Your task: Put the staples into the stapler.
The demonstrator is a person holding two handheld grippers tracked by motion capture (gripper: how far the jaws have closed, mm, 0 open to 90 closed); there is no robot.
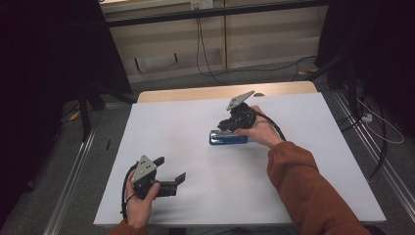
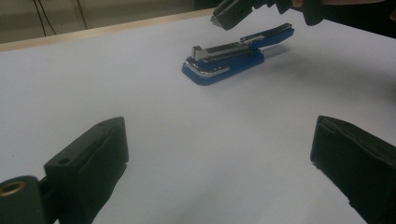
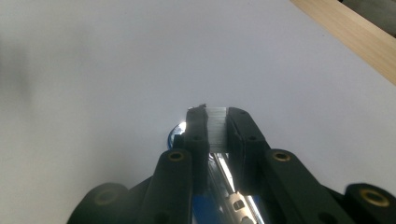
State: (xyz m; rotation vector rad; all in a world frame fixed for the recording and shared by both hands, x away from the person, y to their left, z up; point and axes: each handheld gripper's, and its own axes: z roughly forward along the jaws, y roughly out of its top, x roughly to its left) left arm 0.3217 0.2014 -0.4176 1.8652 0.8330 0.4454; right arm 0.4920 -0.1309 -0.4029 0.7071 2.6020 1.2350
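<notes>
Strip of staples (image 3: 216,127) pinched between right gripper (image 3: 216,122) jaws, directly above open blue stapler (image 1: 227,139).

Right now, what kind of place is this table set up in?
Probably a lab or recording workspace rather than a home: a plain white table boxed in by dark curtains, with cables trailing over a grey floor and metal rails alongside. A blue stapler lies on the table.

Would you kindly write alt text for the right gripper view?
The right hand-held gripper pinches a silvery strip of staples between its black jaws, above an open blue stapler on a white table.
</notes>
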